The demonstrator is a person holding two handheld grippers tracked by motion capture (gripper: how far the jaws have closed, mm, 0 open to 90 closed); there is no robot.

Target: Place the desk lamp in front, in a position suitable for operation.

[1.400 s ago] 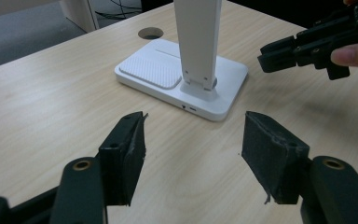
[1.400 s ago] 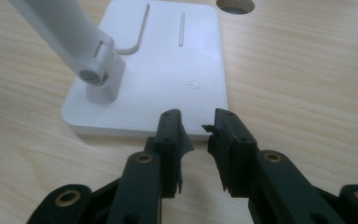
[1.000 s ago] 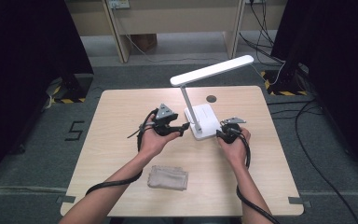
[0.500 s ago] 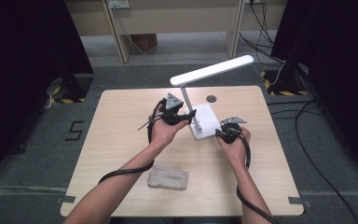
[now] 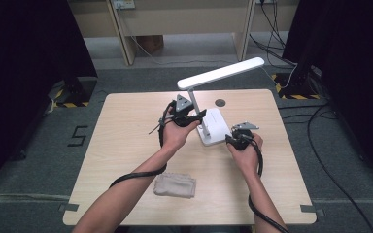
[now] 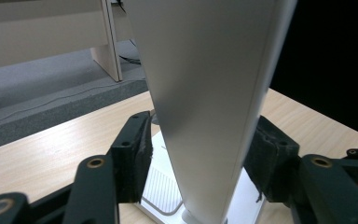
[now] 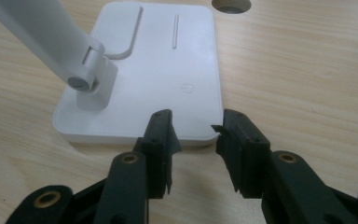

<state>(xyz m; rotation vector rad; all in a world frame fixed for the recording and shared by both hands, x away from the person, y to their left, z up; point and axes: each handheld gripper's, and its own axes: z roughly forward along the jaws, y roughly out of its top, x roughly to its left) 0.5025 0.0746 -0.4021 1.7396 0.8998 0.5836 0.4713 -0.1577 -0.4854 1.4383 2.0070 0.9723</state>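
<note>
A white desk lamp stands on the table, with a long head (image 5: 221, 74), a slanted arm (image 5: 194, 102) and a flat base (image 5: 217, 127). My left gripper (image 5: 199, 116) straddles the arm (image 6: 205, 84). Its jaws have just been closing. The right pad (image 6: 265, 158) lies against the arm, while a thin gap shows beside the left pad (image 6: 137, 154). My right gripper (image 5: 230, 140) is open at the near edge of the base (image 7: 168, 60), its fingertips (image 7: 161, 128) reaching over the rim below the power symbol (image 7: 185, 87). Nothing sits between its jaws.
A folded beige cloth (image 5: 175, 185) lies near the front edge of the wooden table (image 5: 126, 136), beside the left forearm. A round cable hole (image 5: 220, 103) sits behind the lamp base. Cables trail from both grippers. Desks and wires stand beyond the table.
The left hand has moved right and away from the person, bringing its gripper around the lamp arm. The right hand and the lamp have stayed put.
</note>
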